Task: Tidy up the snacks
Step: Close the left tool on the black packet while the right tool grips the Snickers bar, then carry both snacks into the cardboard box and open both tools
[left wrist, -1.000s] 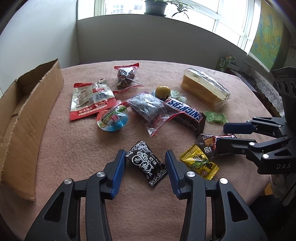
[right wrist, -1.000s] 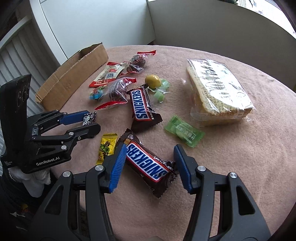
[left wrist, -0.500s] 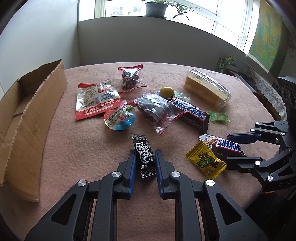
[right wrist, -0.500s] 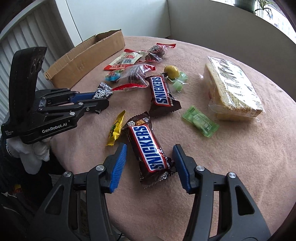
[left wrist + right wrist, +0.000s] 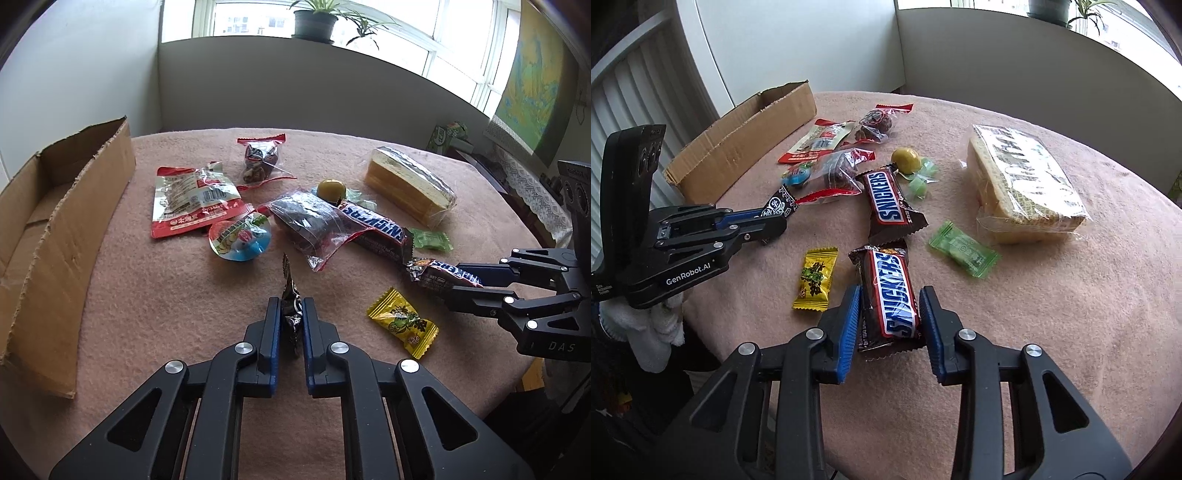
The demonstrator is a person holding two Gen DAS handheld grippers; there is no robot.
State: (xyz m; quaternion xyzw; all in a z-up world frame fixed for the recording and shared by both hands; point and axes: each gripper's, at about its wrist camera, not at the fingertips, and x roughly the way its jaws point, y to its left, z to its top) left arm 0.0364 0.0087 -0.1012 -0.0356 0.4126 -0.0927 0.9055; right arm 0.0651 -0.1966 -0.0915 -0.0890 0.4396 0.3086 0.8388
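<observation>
Now the black candy packet (image 5: 290, 309) stands pinched, crumpled edge-on.

left gripper (image 5: 291, 325) fingers closed onto black candy packet (image 5: 290, 306), right gripper (image 5: 890, 325) fingers narrowed around snickers bar (image 5: 890, 295)

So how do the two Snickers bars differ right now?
The near Snickers bar sits between the right tongs, whose pads have just been closing on its sides; the far Snickers bar lies free on the pink tablecloth. The far one lies against the clear dark-snack bag; the near one touches no other snack. Both face label-up.
</observation>
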